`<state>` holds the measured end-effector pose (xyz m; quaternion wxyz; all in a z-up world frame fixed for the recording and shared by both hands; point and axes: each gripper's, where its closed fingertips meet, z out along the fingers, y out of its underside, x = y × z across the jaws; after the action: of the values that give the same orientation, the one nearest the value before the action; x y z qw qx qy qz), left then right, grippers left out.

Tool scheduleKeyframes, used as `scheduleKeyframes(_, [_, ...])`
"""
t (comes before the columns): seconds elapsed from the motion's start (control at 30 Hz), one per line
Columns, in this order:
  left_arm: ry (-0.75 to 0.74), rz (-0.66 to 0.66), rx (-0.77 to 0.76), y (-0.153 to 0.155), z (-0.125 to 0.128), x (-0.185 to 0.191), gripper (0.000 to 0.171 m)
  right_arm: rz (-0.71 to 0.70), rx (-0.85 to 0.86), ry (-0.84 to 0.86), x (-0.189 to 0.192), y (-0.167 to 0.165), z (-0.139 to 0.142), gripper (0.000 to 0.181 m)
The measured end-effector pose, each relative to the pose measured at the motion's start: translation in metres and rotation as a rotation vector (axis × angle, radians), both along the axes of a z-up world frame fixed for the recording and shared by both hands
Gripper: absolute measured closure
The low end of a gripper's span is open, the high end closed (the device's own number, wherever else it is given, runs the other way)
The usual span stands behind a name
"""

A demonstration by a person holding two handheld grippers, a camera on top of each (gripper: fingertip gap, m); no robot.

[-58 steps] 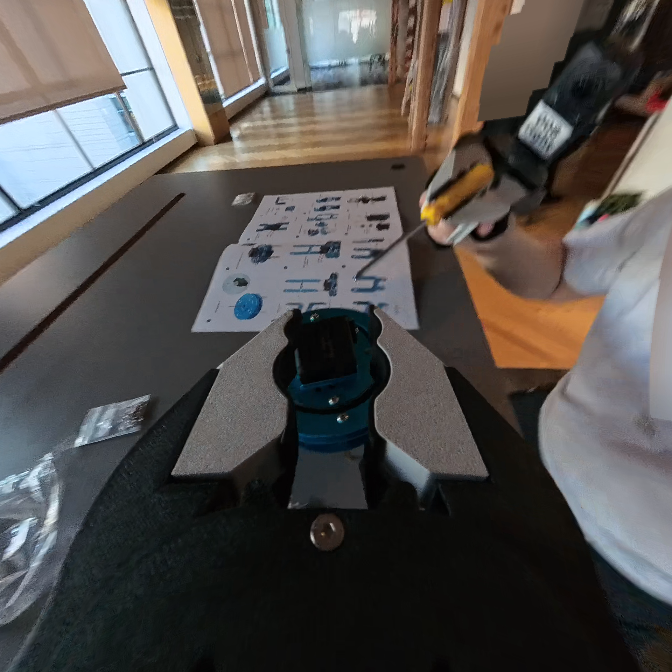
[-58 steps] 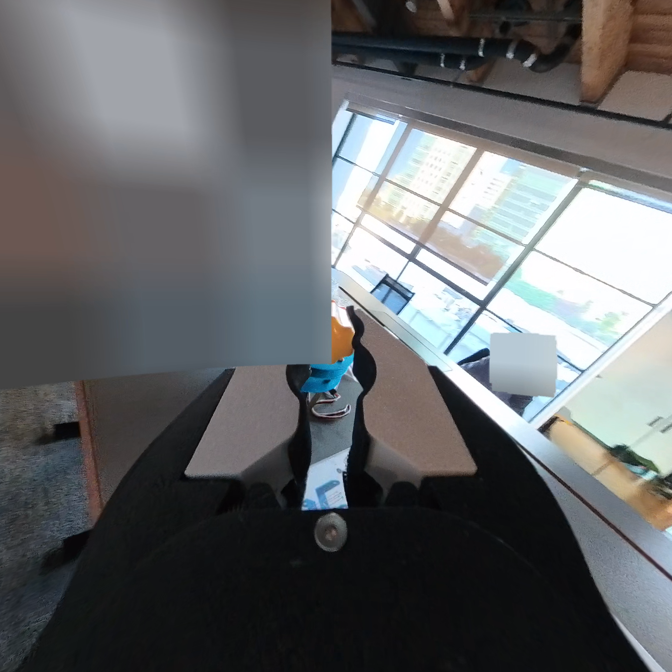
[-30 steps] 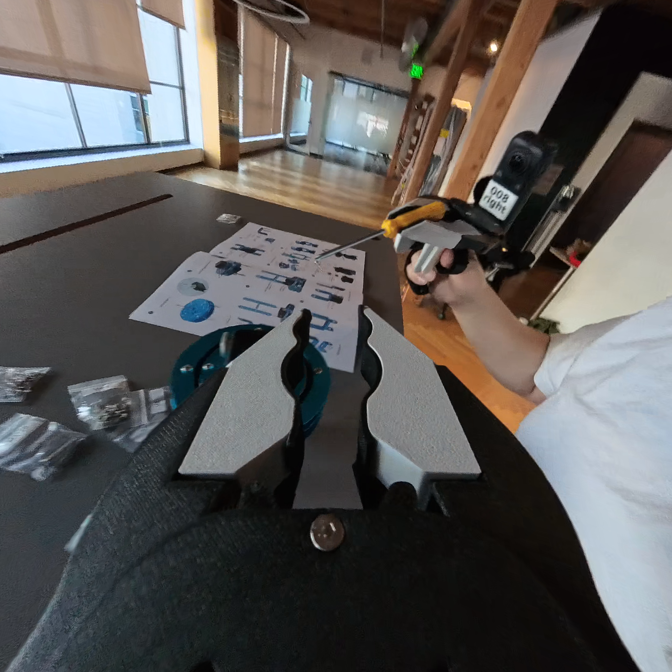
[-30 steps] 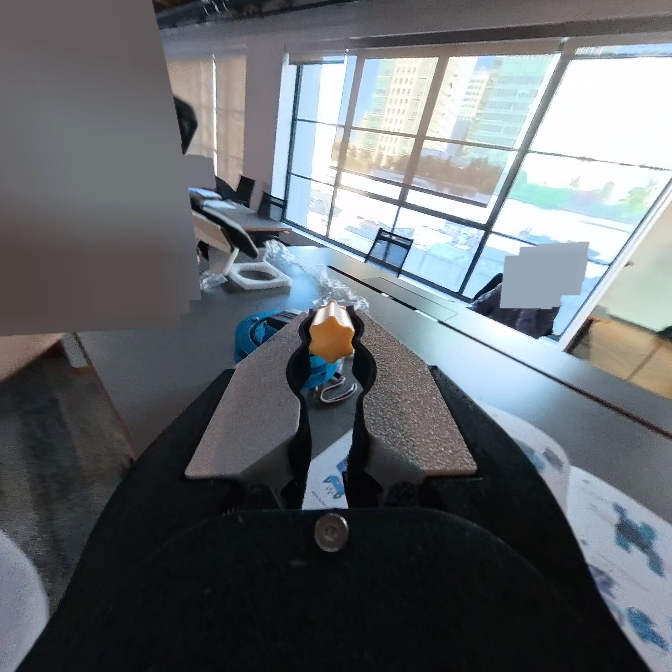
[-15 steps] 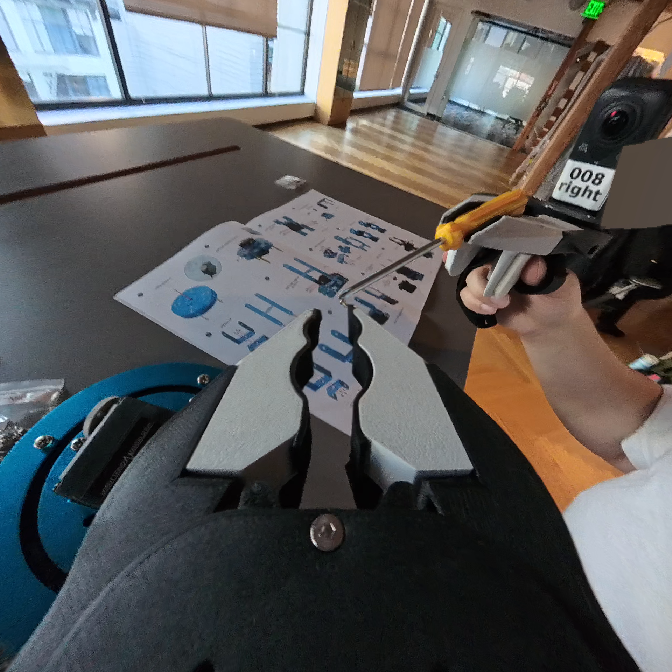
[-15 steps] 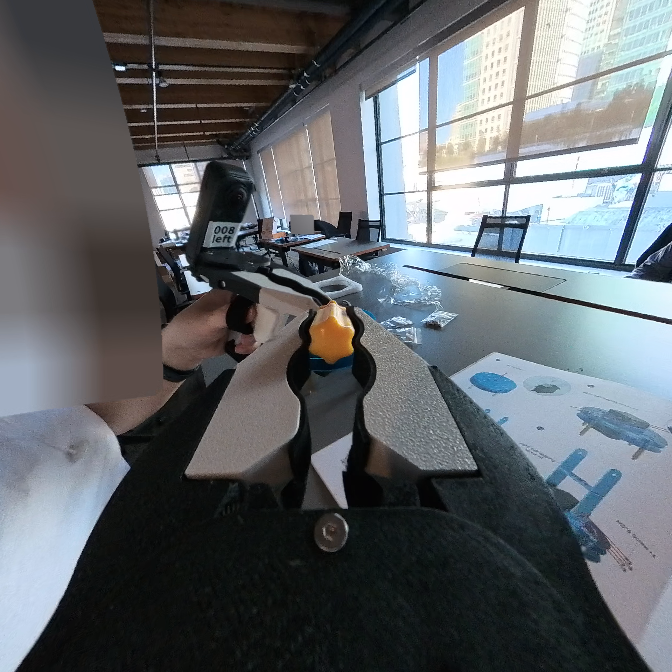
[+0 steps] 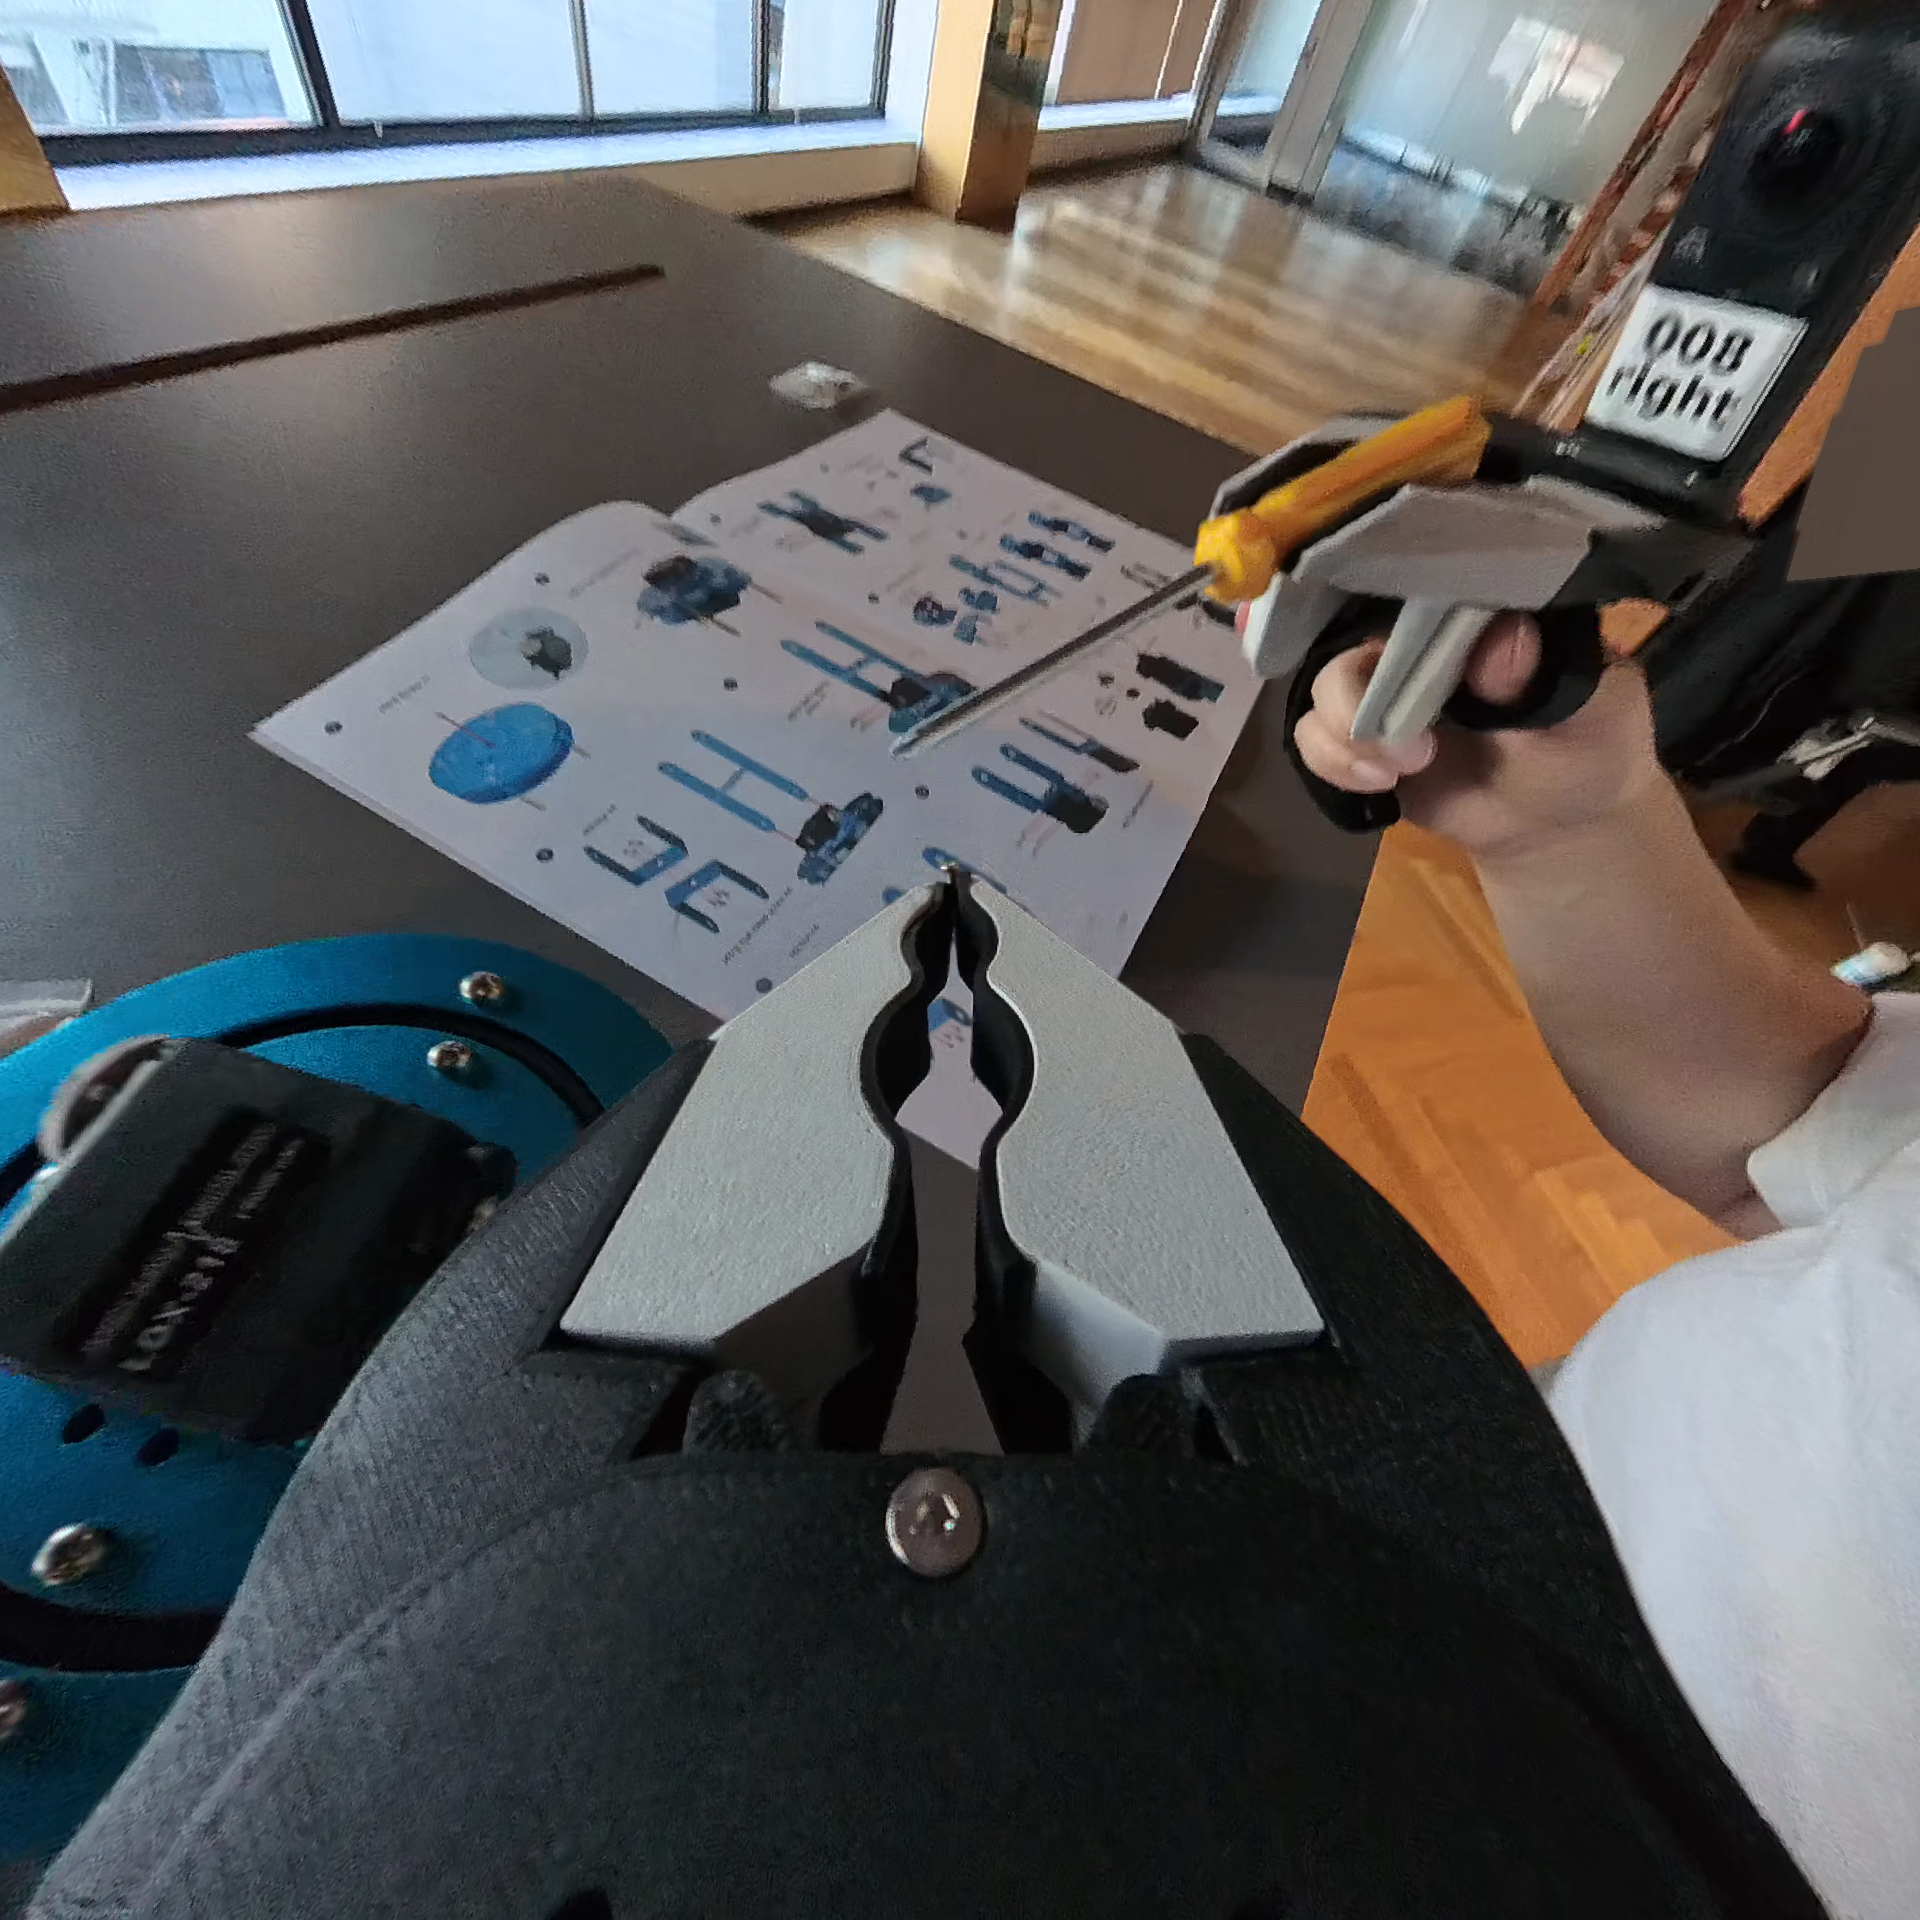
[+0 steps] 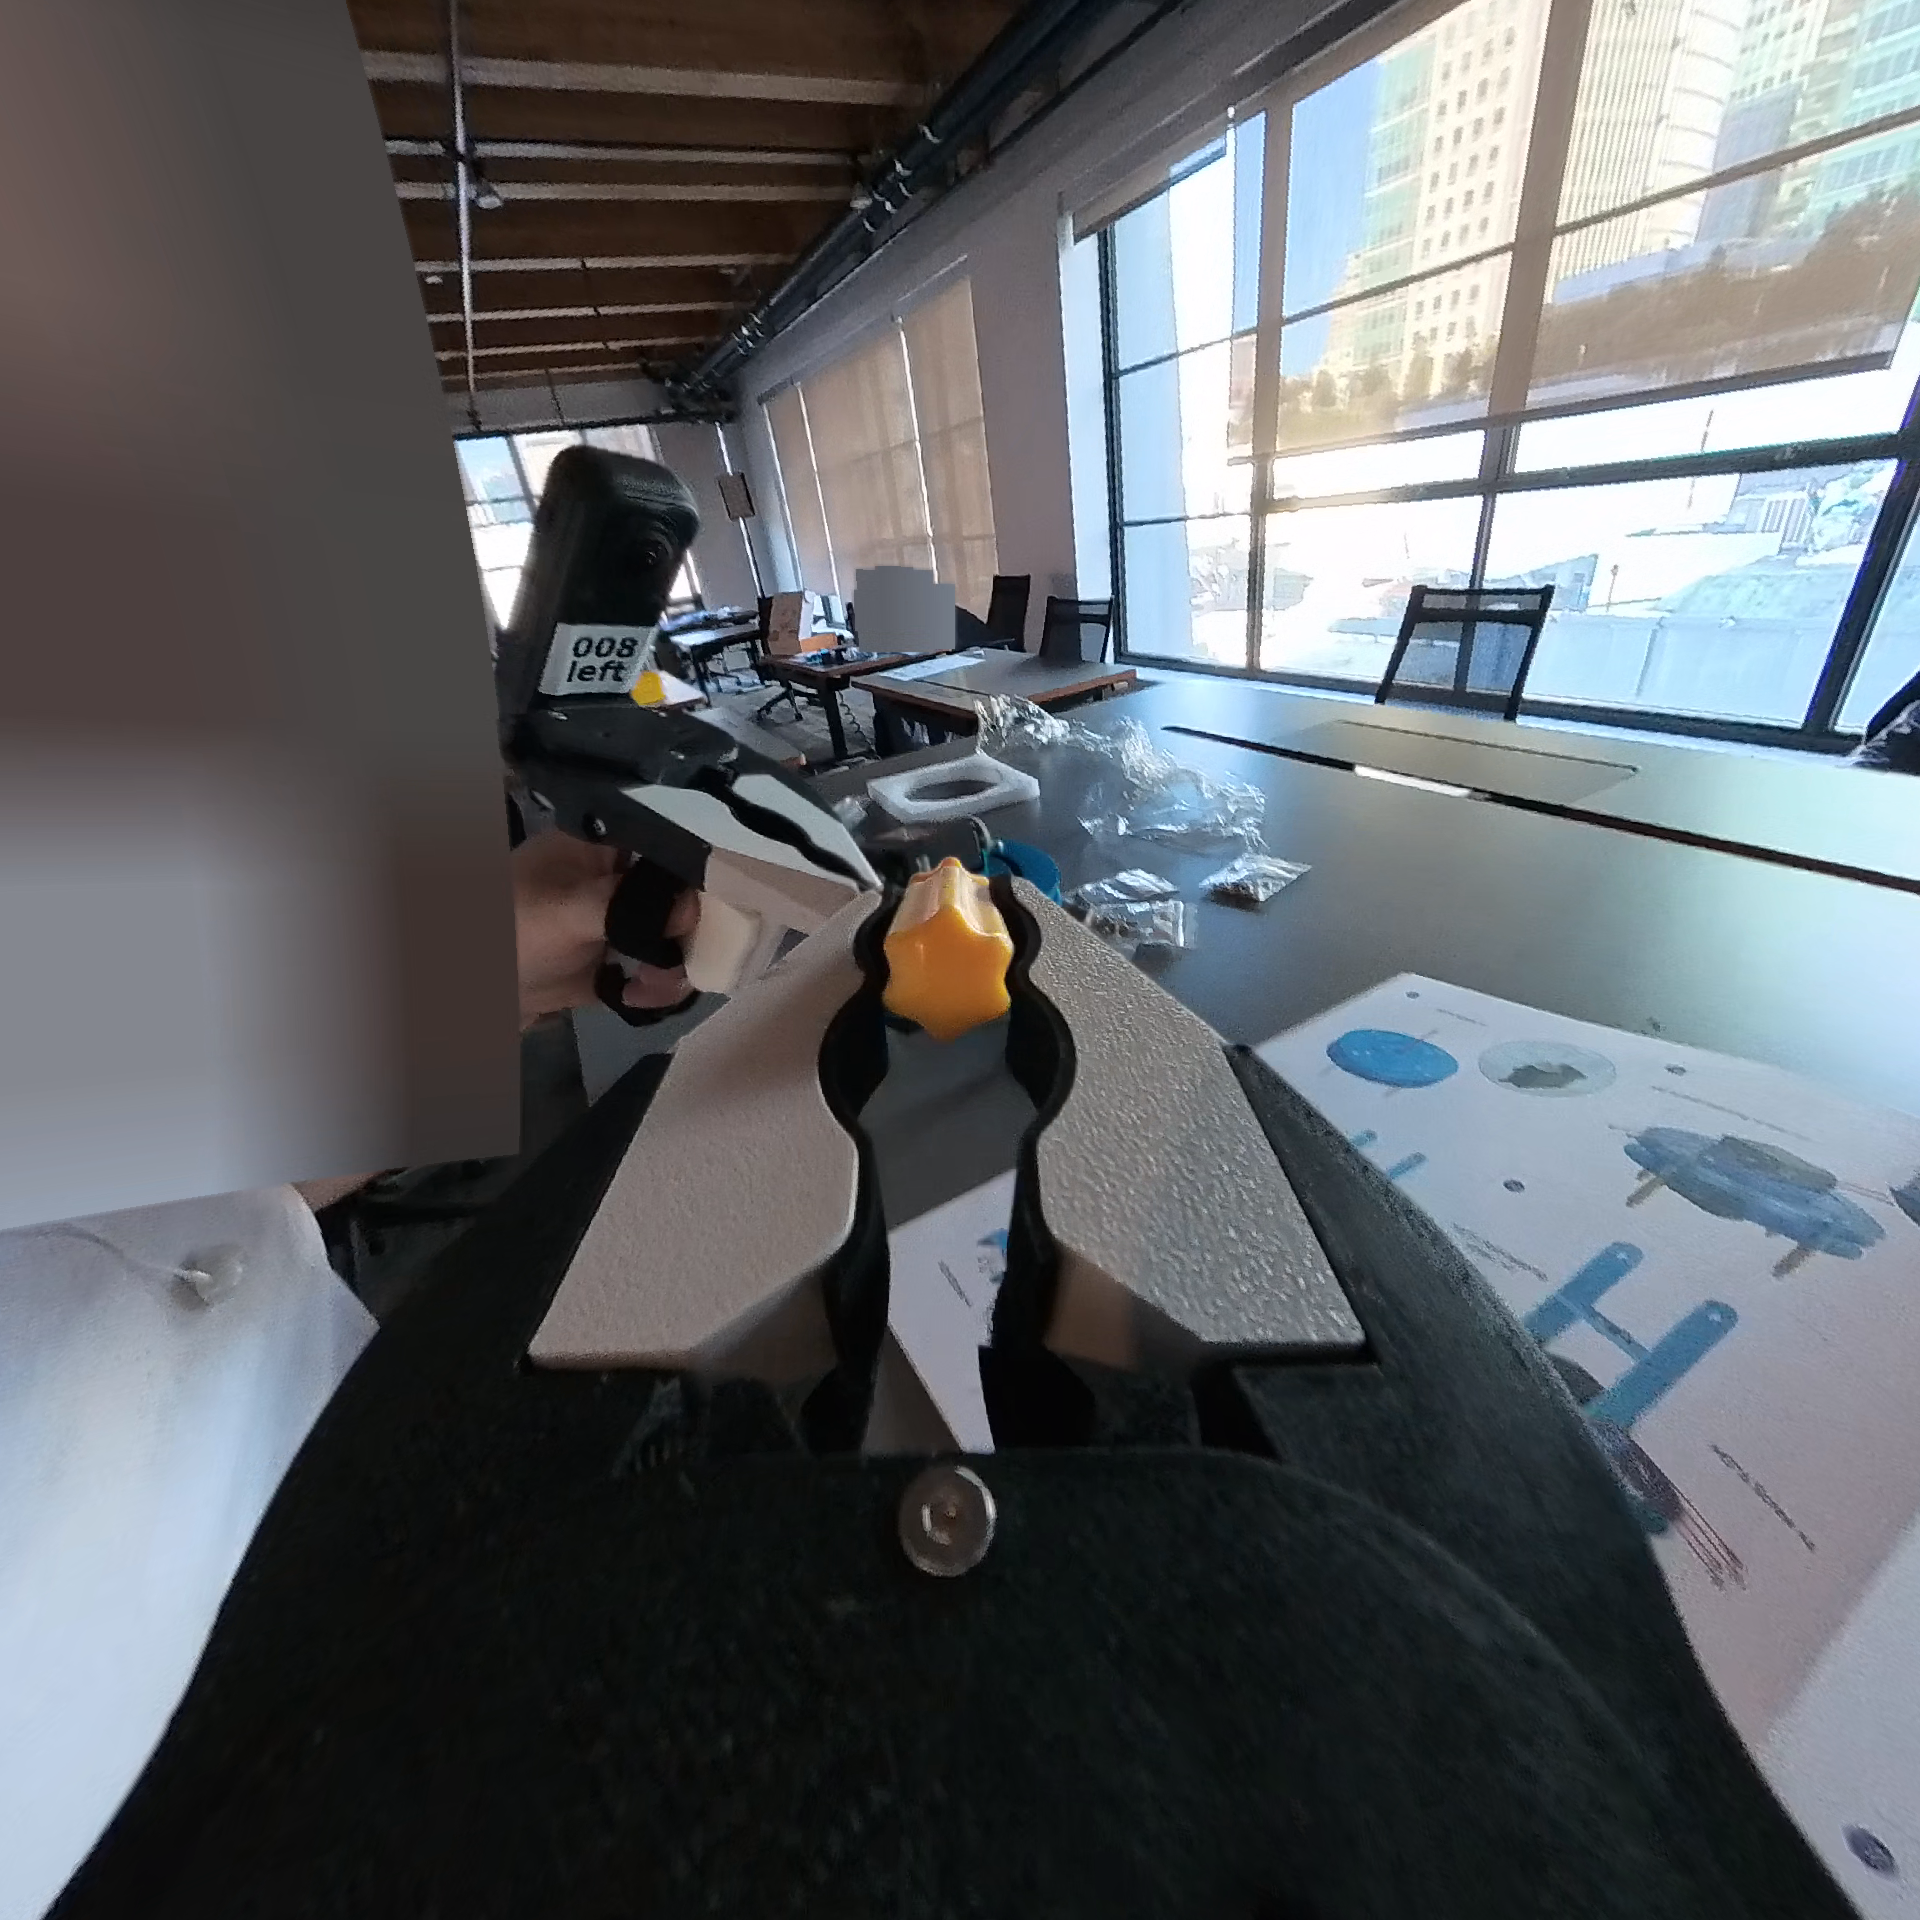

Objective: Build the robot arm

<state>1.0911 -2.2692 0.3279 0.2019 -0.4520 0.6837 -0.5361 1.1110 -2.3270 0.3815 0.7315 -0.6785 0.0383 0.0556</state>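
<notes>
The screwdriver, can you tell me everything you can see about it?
The screwdriver has a ridged yellow-orange handle that looks like plastic and a long thin silvery metal shaft. The right gripper is shut on the handle, its grey fingers on either side. It is held in the air, slanting down over the paper sheet of blue drawings on the dark table. The tip hangs above the sheet, and I cannot tell whether it touches.

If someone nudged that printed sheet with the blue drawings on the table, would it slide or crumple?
The sheet looks thin and lies flat on the smooth dark table, so it would probably slide easily. Picked up by one edge, it would likely droop. A crease seems to run across it, so it might fold there. Nothing rests on it; the screwdriver tip appears to hang above it.
</notes>
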Motion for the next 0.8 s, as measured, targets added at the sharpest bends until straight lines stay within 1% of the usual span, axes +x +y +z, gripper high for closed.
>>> scheduleKeyframes(0.07, [0.064,-0.008,0.055,-0.008,-0.015,0.001,0.171,-0.019,-0.049,-0.020,0.005,-0.005,-0.010,0.165])
scheduleKeyframes(0.13, [0.164,-0.052,0.119,-0.021,-0.034,0.002,0.171,-0.033,-0.153,-0.081,0.008,-0.012,-0.027,0.165])
scheduleKeyframes(0.23, [0.387,-0.131,0.249,-0.037,-0.067,0.003,0.171,-0.136,-0.297,-0.168,0.024,-0.032,-0.049,0.165])
scheduleKeyframes(0.27, [0.419,-0.159,0.303,-0.042,-0.072,0.008,0.171,-0.154,-0.313,-0.182,0.027,-0.038,-0.053,0.165])
scheduleKeyframes(0.33, [0.425,-0.160,0.396,-0.043,-0.076,0.028,0.171,-0.176,-0.300,-0.183,0.029,-0.048,-0.055,0.165])
scheduleKeyframes(0.4, [0.520,-0.184,0.482,-0.040,-0.085,0.040,0.171,-0.195,-0.282,-0.173,0.032,-0.055,-0.058,0.165])
scheduleKeyframes(0.43, [0.563,-0.209,0.501,-0.041,-0.086,0.045,0.171,-0.216,-0.287,-0.178,0.035,-0.058,-0.061,0.165])
scheduleKeyframes(0.5, [0.607,-0.234,0.543,-0.040,-0.085,0.058,0.171,-0.265,-0.316,-0.202,0.043,-0.065,-0.068,0.165])
scheduleKeyframes(0.57, [0.669,-0.272,0.587,-0.041,-0.077,0.063,0.171,-0.297,-0.348,-0.230,0.048,-0.070,-0.074,0.165])
scheduleKeyframes(0.63, [0.672,-0.337,0.620,-0.044,-0.064,0.076,0.171,-0.310,-0.361,-0.246,0.051,-0.073,-0.077,0.165])
scheduleKeyframes(0.7, [0.663,-0.365,0.627,-0.046,-0.052,0.100,0.171,-0.321,-0.355,-0.248,0.052,-0.079,-0.075,0.165])
scheduleKeyframes(0.8, [0.606,-0.528,0.579,-0.075,-0.036,0.127,0.171,-0.383,-0.348,-0.256,0.058,-0.099,-0.068,0.165])
